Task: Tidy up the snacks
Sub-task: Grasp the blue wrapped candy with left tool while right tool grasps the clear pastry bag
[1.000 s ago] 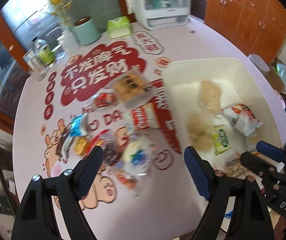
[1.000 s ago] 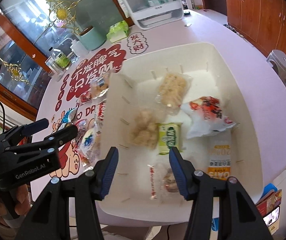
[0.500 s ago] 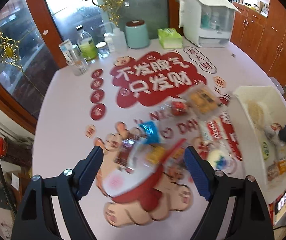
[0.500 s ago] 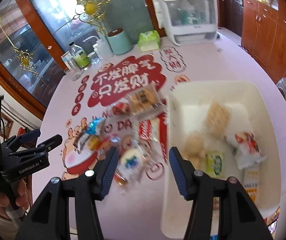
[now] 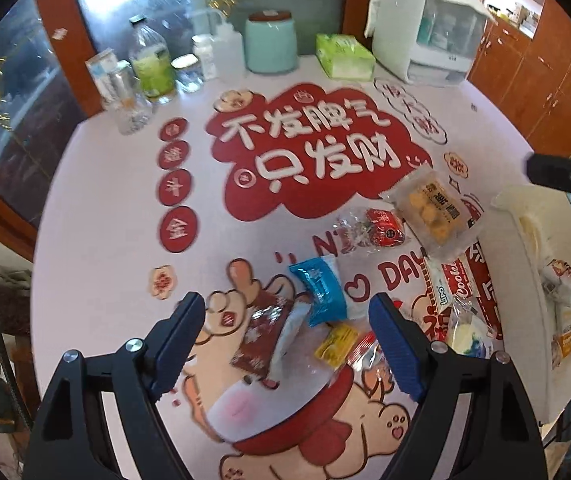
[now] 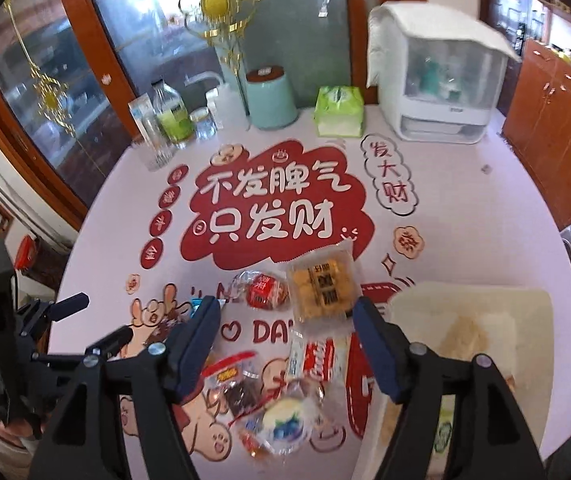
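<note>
Loose snack packets lie on the printed pink table. My left gripper [image 5: 287, 320] is open above a brown packet [image 5: 259, 336], a blue packet [image 5: 321, 288] and a small yellow packet [image 5: 335, 340], and touches none of them. My right gripper [image 6: 287, 320] hovers with its jaws opening and nothing between them. Under it are a red-and-white cookie packet [image 6: 317, 356], a yellow cracker packet [image 6: 323, 284], a red round snack [image 6: 263, 290] and a blueberry cake packet [image 6: 283, 428]. The white bin [image 6: 469, 304] with several snacks stands at the right. The left gripper [image 6: 85, 320] shows at the left, held by a hand.
Along the table's back stand a teal canister [image 6: 271, 98], a green tissue pack [image 6: 339, 110], a white lidded appliance [image 6: 437, 80], bottles and glasses [image 6: 169, 120]. Wooden cabinets [image 6: 557, 100] rise at the right. The round table's edge curves at the left.
Both grippers have swung left, away from over the white bin to over the loose snacks on the table. The right gripper's jaws have widened. The left stays open.
</note>
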A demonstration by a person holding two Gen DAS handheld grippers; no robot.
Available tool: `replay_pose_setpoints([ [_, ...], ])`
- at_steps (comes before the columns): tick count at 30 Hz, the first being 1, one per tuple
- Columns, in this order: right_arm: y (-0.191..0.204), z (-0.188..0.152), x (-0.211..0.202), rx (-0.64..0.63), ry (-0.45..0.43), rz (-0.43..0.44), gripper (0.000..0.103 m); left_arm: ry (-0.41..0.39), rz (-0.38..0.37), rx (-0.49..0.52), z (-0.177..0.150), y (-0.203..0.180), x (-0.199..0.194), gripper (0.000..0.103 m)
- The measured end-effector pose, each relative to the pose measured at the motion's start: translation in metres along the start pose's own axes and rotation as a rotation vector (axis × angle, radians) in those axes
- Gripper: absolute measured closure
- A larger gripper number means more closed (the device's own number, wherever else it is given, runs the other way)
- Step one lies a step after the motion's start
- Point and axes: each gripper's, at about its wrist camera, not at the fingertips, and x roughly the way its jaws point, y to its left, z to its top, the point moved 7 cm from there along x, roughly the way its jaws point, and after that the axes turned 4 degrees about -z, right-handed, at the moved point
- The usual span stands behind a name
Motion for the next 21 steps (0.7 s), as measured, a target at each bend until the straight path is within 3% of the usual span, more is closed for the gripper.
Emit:
replay_pose_setpoints([
  [7,-0.017,0.011,0.089,0.038,0.174,-0.001,0.029,0.111,0.002,-0.010,0.003,-0.012,0.074,0.020],
  [11,-0.024,0.010,0.126,0.031,0.254,-0.009,0.028,0.179,-0.016,-0.032,-0.002,-0.015,0.106,0.028],
  [18,-0.028,0.005,0.168,-0.031,0.342,-0.043,0.025,0.242,-0.048,-0.025,-0.008,-0.021,0.134,0.041],
  [21,-0.025,0.001,0.179,-0.058,0.367,-0.044,0.017,0.239,-0.045,-0.015,-0.007,-0.022,0.138,0.046],
])
